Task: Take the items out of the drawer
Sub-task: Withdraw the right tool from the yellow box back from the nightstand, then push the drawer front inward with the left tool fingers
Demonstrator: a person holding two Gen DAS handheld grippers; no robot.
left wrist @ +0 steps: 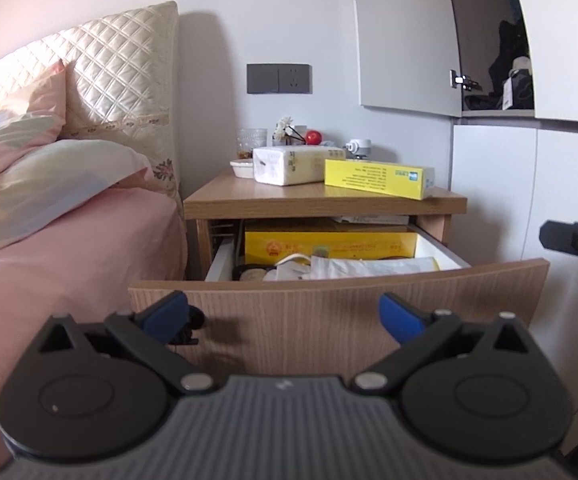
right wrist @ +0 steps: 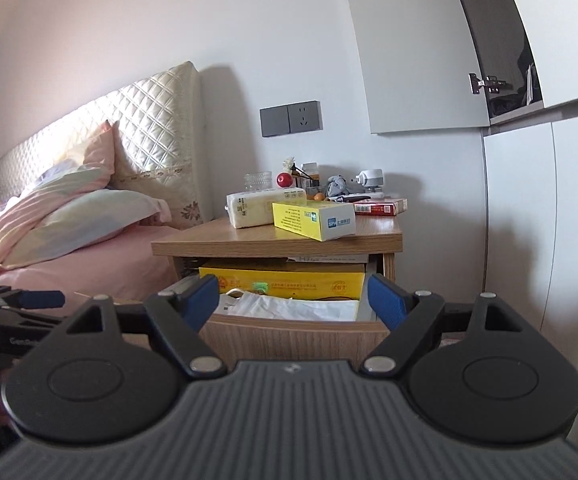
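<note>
Left wrist view: my left gripper (left wrist: 283, 312), fingers spread and holding nothing, faces the pulled-out drawer (left wrist: 337, 304); inside, a yellow box (left wrist: 329, 246) lies lengthwise, left to right.

Right wrist view: my right gripper (right wrist: 295, 300), fingers likewise apart, frames the drawer (right wrist: 289, 334) beneath the nightstand (right wrist: 277, 246).

Home bedroom: bed (left wrist: 69, 216), nightstand (left wrist: 321, 198) (wardrobe (left wrist: 489, 40), probably).
</note>
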